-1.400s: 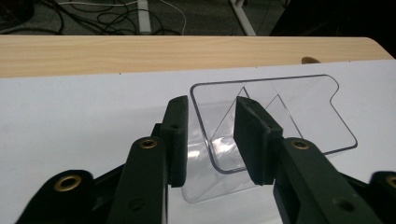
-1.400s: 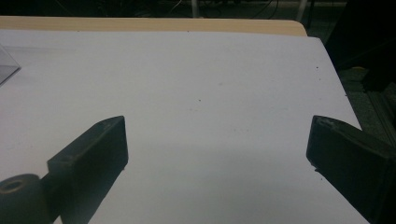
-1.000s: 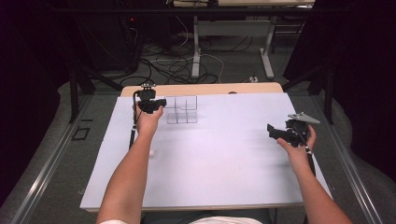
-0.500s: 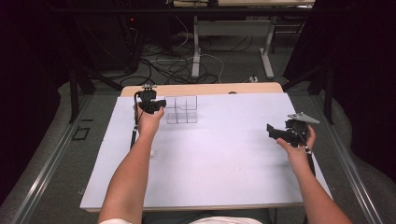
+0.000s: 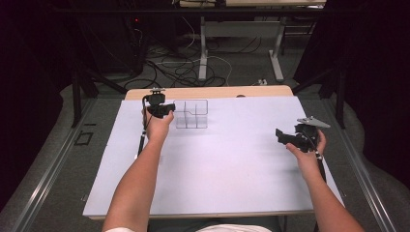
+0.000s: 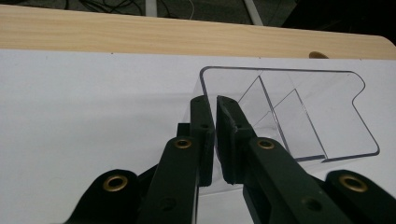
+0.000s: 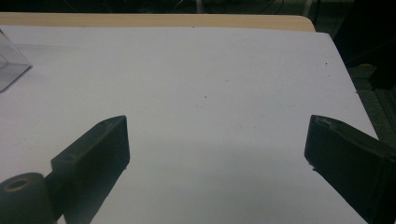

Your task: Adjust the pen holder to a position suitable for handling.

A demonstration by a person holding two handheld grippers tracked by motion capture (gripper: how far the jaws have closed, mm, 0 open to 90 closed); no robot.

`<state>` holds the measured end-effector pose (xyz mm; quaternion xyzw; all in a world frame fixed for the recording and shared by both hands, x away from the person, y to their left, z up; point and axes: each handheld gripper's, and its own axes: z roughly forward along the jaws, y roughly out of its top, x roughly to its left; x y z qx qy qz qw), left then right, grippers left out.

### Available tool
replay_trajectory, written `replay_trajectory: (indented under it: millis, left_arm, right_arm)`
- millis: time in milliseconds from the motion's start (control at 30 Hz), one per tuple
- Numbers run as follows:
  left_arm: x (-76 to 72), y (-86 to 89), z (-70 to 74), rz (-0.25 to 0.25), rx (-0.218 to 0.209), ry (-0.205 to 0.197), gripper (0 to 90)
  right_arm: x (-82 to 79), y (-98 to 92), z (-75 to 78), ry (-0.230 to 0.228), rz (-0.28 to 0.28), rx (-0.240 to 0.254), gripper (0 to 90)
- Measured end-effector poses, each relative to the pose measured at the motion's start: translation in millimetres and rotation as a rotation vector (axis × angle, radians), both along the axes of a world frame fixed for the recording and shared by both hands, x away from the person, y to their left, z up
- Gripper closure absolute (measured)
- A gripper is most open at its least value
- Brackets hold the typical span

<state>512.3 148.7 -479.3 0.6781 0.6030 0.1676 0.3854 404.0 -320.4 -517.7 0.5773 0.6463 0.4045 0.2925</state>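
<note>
While the left gripper pinches the near-left wall of the clear plastic divided organiser at the white sheet's far edge, the right gripper, well apart, gapes empty.

Left gripper clamped shut, right gripper spread wide.

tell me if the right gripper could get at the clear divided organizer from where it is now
Probably yes. The right gripper stands open with bare white table cover between it and the clear divided organizer. The left gripper already pinches its near-left wall.
</note>
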Motion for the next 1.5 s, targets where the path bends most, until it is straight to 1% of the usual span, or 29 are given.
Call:
replay_trajectory:
  millis: [33, 67, 133, 233, 267, 300, 333, 400, 500, 567, 633, 667, 733, 767, 800, 833, 867, 1033, 1067, 1133, 1167, 1200, 1267, 1300, 1400, 1433, 1467, 1500]
  left_arm:
    - [-0.5, -1.8, -0.4, 0.003, 0.001, -0.006, 86.6]
    - [-1.2, -4.1, -0.6, 0.009, -0.008, -0.004, 86.6]
    - [-2.7, -7.3, -0.3, 0.01, -0.013, 0.001, 86.6]
    - [-5.3, -12.4, -0.6, 0.014, -0.019, -0.004, 86.6]
    - [-6.4, -13.6, 0.1, 0.006, -0.015, 0.005, 86.6]
    - [-7.4, -15.8, -0.1, 0.01, -0.021, 0.003, 86.6]
    - [-8.6, -17.6, -0.3, 0.001, -0.025, 0.002, 86.5]
    - [-10.4, -21.2, -0.5, 0.001, -0.023, -0.002, 86.5]
    - [-13.2, -26.1, 0.5, -0.016, -0.02, 0.009, 86.4]
    - [-15.8, -31.9, 0.6, -0.013, -0.023, 0.009, 86.3]
    - [-16.4, -33.6, 0.4, -0.009, -0.028, 0.007, 86.2]
    - [-17.3, -35.1, 1.0, -0.007, -0.027, 0.015, 86.2]
    - [-18.2, -38.1, 1.0, -0.013, -0.028, 0.017, 86.0]
    - [-18.3, -39.8, 0.9, -0.019, -0.034, 0.017, 85.9]
    - [-18.9, -41.2, 1.3, -0.02, -0.033, 0.024, 85.8]
    - [-18.8, -43.3, 0.6, -0.023, -0.037, 0.015, 85.8]
    - [-19.3, -45.4, 0.9, -0.024, -0.037, 0.02, 85.7]
    - [-20.7, -54.7, 0.0, -0.055, -0.037, 0.012, 85.1]
    - [-20.8, -56.6, -0.5, -0.058, -0.042, 0.007, 85.1]
    - [-20.9, -59.6, -0.7, -0.067, -0.034, 0.002, 85.1]
    - [-21.0, -60.4, -0.2, -0.072, -0.036, 0.008, 85.1]
    - [-20.6, -61.2, -0.9, -0.073, -0.032, -0.001, 85.1]
    - [-20.4, -61.9, -1.1, -0.08, -0.036, -0.002, 85.0]
    - [-20.5, -62.3, -1.4, -0.078, -0.043, -0.002, 85.0]
    - [-20.4, -61.4, -1.4, -0.082, -0.042, 0.001, 84.8]
    - [-20.2, -62.0, -2.0, -0.075, -0.046, -0.004, 84.8]
    - [-20.1, -61.1, -1.6, -0.081, -0.043, 0.002, 84.8]
    - [-19.7, -61.3, -2.3, -0.08, -0.05, -0.006, 84.6]
  right_arm:
    - [0.0, -0.2, 0.0, 0.001, -0.001, 0.001, 6.3]
    - [0.3, -1.1, -0.3, -0.002, 0.003, -0.003, 6.3]
    - [0.4, -1.4, -0.3, -0.002, 0.003, -0.001, 6.3]
    - [0.6, -2.3, -0.5, -0.002, 0.003, 0.003, 6.5]
    - [0.6, -2.3, -0.5, -0.002, 0.003, 0.003, 6.5]
    - [0.7, -2.3, -0.6, -0.002, 0.002, 0.005, 6.5]
    - [0.7, -2.5, -0.7, -0.002, 0.004, 0.003, 6.6]
    - [0.6, -1.9, -0.4, -0.002, 0.004, 0.005, 6.6]
    - [0.5, -1.6, -0.2, -0.002, 0.004, 0.004, 6.6]
    - [0.5, -1.2, -0.3, 0.0, 0.004, 0.005, 6.6]
    - [0.6, -1.1, -0.5, 0.002, 0.006, 0.004, 6.6]
    - [0.7, -1.0, -0.6, 0.003, 0.006, 0.005, 6.6]
    - [0.8, -0.8, -0.8, 0.003, 0.007, 0.005, 6.6]
    - [0.5, -0.8, -0.5, 0.006, 0.006, 0.003, 6.6]
    - [0.6, -0.8, -0.5, 0.005, 0.007, 0.003, 6.6]
    - [0.6, -0.8, -0.5, 0.005, 0.007, 0.003, 6.6]
    - [0.7, -0.9, -0.6, 0.003, 0.009, 0.004, 6.6]
    - [1.0, -1.3, -1.1, 0.003, 0.01, 0.002, 6.6]
    - [1.0, -1.1, -1.0, 0.002, 0.011, 0.004, 6.6]
    - [1.0, -0.6, -1.0, 0.003, 0.01, 0.006, 6.6]
    - [0.8, 0.0, -1.1, 0.006, 0.009, 0.009, 6.7]
    - [0.9, -0.2, -1.2, 0.004, 0.011, 0.006, 6.7]
    - [1.3, -0.8, -1.5, 0.0, 0.017, -0.001, 6.7]
    - [1.3, -0.8, -1.5, 0.0, 0.017, -0.001, 6.7]
    - [1.3, -0.8, -1.6, 0.005, 0.014, 0.004, 6.7]
    - [1.3, -0.8, -1.6, 0.005, 0.014, 0.004, 6.7]
    - [1.5, -0.9, -1.7, 0.004, 0.015, 0.002, 6.7]
    - [1.4, -0.7, -1.6, 0.005, 0.014, 0.003, 6.7]
